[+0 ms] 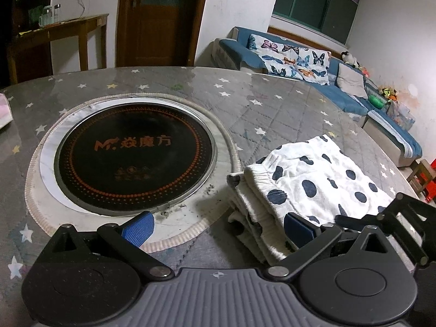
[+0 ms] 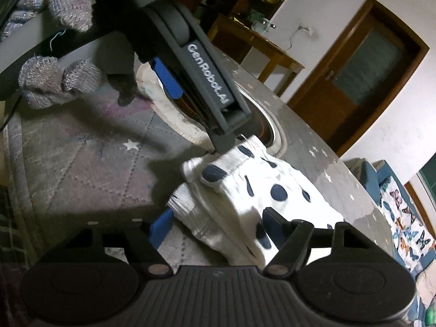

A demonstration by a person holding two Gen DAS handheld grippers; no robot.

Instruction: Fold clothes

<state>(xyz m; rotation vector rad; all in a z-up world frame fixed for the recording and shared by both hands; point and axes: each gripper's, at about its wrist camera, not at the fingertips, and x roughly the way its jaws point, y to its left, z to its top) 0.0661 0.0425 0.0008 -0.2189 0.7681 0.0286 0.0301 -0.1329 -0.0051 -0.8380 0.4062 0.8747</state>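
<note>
A white garment with dark blue spots (image 1: 313, 179) lies folded in a small stack on the grey star-patterned table cover (image 1: 245, 100); it also shows in the right wrist view (image 2: 261, 196). My left gripper (image 1: 218, 229) is open, its blue-padded fingers (image 1: 139, 229) spread wide, the right one against the stack's near edge. My right gripper (image 2: 218, 229) is open, straddling the stack's near corner without clamping it. The left gripper's body (image 2: 207, 81) shows in the right wrist view, held by a gloved hand, its tip at the garment's waistband.
A round black induction cooktop (image 1: 136, 158) is set into the table to the left of the garment. A blue sofa (image 1: 340, 92) with butterfly cushions stands beyond the table's far edge. A wooden side table (image 1: 60, 38) and a door (image 1: 158, 19) are at the back.
</note>
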